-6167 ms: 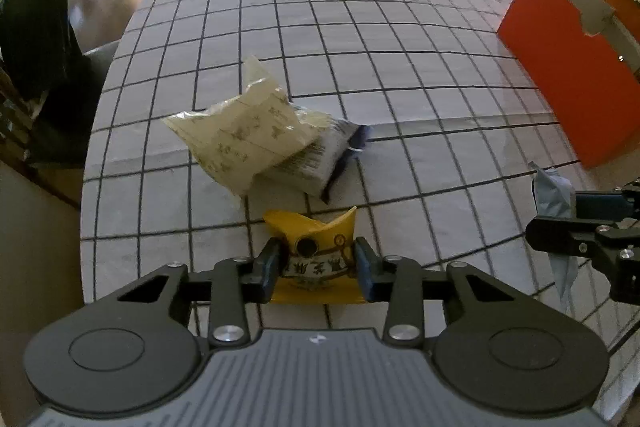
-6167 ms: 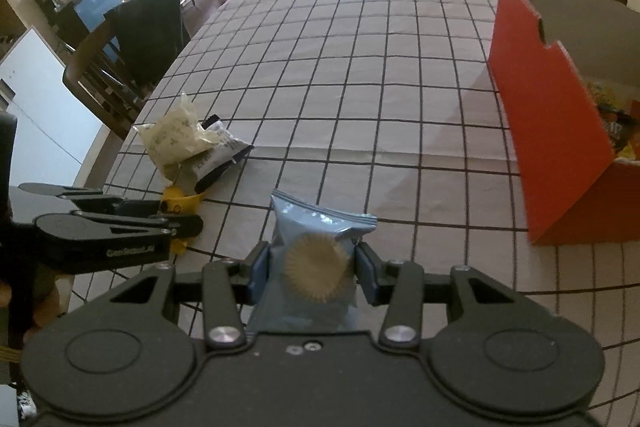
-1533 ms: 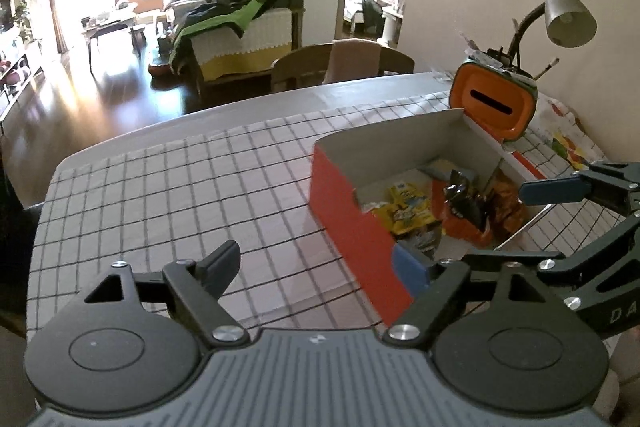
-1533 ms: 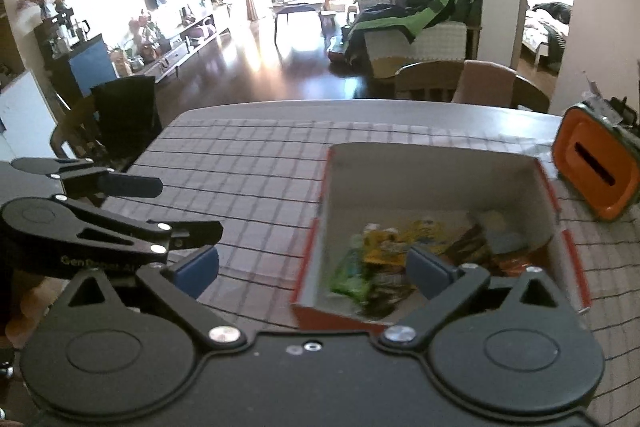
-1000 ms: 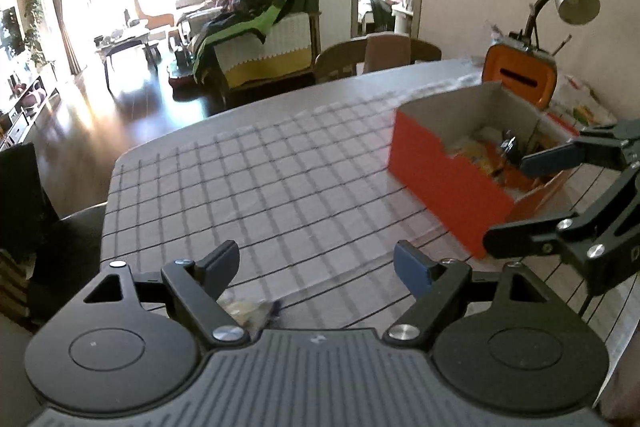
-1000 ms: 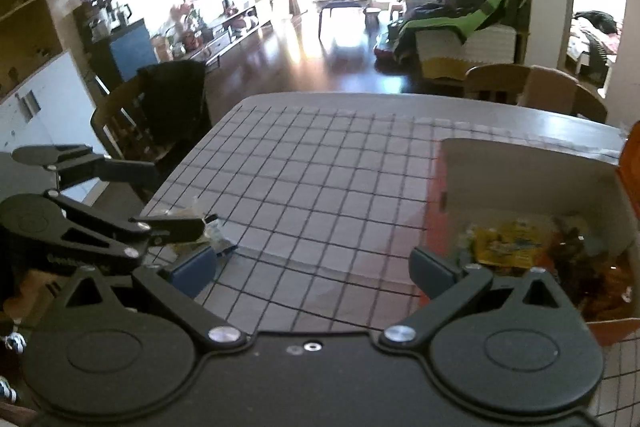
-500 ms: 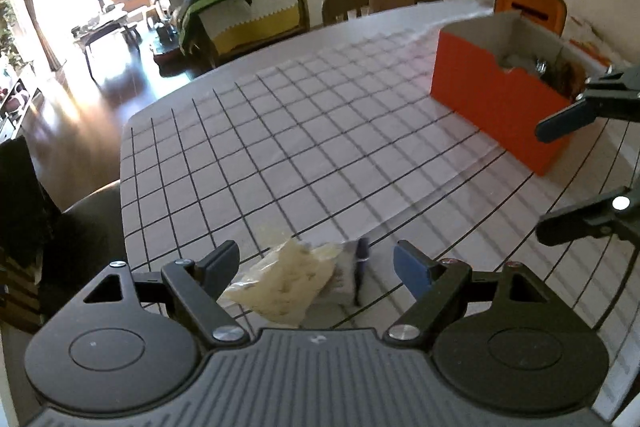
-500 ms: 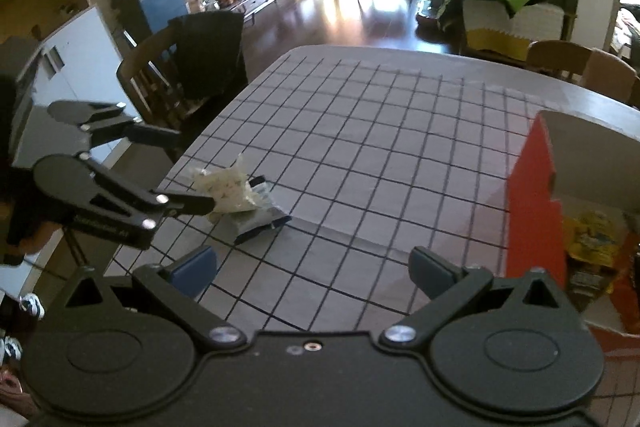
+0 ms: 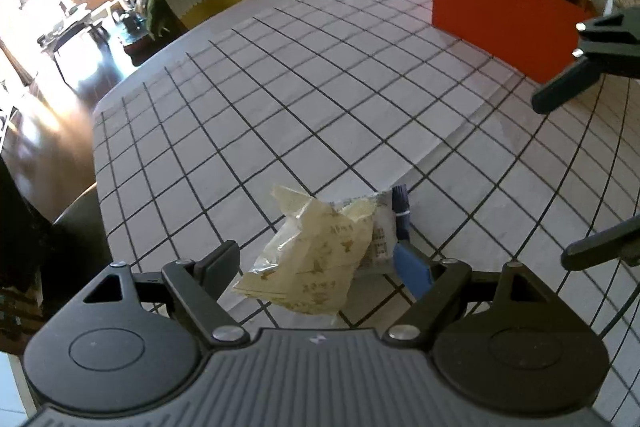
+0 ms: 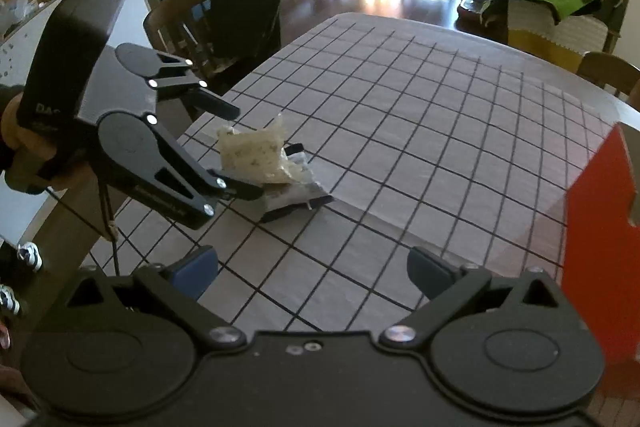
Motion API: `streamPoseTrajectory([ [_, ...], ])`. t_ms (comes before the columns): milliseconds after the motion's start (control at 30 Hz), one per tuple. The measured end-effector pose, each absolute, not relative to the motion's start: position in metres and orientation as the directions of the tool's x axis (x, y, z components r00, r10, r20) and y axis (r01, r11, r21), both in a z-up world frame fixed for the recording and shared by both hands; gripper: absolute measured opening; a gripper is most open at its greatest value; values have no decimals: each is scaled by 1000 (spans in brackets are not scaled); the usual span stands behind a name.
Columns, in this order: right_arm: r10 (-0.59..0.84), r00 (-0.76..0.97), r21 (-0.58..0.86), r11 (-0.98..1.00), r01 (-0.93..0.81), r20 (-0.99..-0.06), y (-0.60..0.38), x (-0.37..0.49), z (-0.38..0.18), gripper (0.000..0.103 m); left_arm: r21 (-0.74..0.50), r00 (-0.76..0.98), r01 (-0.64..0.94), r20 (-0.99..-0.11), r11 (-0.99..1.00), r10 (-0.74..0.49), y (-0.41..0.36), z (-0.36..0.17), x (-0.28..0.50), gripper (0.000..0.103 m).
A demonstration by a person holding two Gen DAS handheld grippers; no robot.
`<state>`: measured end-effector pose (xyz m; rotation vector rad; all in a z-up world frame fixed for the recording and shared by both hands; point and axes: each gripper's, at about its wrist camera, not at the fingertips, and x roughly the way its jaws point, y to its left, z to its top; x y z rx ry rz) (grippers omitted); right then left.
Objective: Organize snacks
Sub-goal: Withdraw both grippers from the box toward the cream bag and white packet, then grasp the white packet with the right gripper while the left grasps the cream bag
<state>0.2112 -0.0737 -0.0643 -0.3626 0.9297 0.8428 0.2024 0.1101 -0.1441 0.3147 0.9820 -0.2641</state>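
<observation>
Left tongs [image 9: 316, 267] open wide, cream snack bag [image 9: 308, 263] between tips, not gripped. Right tongs [image 10: 312, 273] open, empty, well right of bag. Orange box [image 9: 500, 15] far ahead on checked surface [image 9: 320, 87].

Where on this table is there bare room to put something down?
The checked table is bare from the snack packets across to the orange box, and on to the far rim. It is crowded only at the near edge, where both packets lie overlapped between the left gripper's open fingers.
</observation>
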Motion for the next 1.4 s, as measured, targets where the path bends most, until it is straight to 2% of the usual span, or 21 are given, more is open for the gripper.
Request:
streamPoseTrajectory([
  [100, 473, 309, 57, 614, -787, -825, -65, 213, -71, 100, 154, 523, 367, -850, 917, -67, 110, -150, 205, 74],
  [267, 473, 302, 27, 571, -820, -828, -51, 217, -80, 99, 125, 520, 358, -850, 925, -87, 116, -151, 211, 66],
  [333, 477, 302, 9, 545, -838, -825, -45, 218, -83, 99, 121, 518, 353, -851, 928, -86, 117, -152, 212, 60],
  [400, 479, 308, -21, 515, -857, -822, -36, 219, -87, 99, 111, 514, 347, -853, 931, -90, 119, -153, 211, 49],
  [600, 487, 295, -53, 450, -891, -822, -10, 230, -99, 96, 60, 516, 274, -852, 960, -94, 131, -151, 208, 38],
  [767, 485, 275, -49, 428, -902, -830, 8, 242, -111, 89, -11, 518, 186, -848, 983, -108, 145, -149, 203, 36],
  [1200, 470, 239, -23, 419, -908, -850, 21, 249, -126, 46, -62, 522, 38, -850, 997, -72, 163, -144, 190, 34],
  [1400, 469, 276, -25, 474, -880, -839, 13, 245, -121, 44, -53, 521, 11, -852, 999, -51, 158, -141, 184, 34],
])
